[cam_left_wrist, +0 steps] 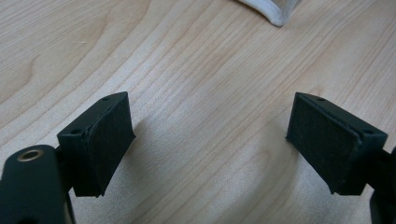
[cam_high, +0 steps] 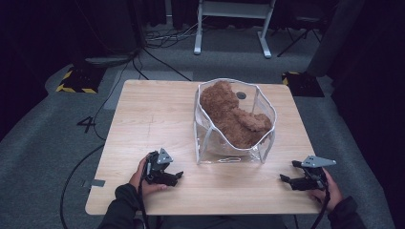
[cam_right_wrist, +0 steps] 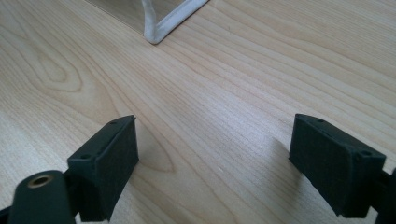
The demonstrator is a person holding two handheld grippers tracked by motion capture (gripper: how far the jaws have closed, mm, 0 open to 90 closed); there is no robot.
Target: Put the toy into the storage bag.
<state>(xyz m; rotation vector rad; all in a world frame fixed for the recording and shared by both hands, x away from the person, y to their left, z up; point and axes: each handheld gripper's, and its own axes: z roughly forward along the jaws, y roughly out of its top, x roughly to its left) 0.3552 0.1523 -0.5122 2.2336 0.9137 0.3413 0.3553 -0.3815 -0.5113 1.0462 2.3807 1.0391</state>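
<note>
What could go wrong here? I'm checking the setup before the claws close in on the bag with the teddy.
1. The clear bag is thin and floppy; a pinch on its white-trimmed rim may collapse or drag it.
2. The teddy bear bulges above the rim and might tip out.
3. Both open claws, left and right, sit low over the table and may scrape it.

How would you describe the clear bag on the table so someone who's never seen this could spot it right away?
Start at the light wooden table and look at its far right half. There stands a clear plastic bag with white piping along its edges, open at the top. A brown teddy bear lies inside it, and it stands beyond and between the left gripper and right gripper.
</note>
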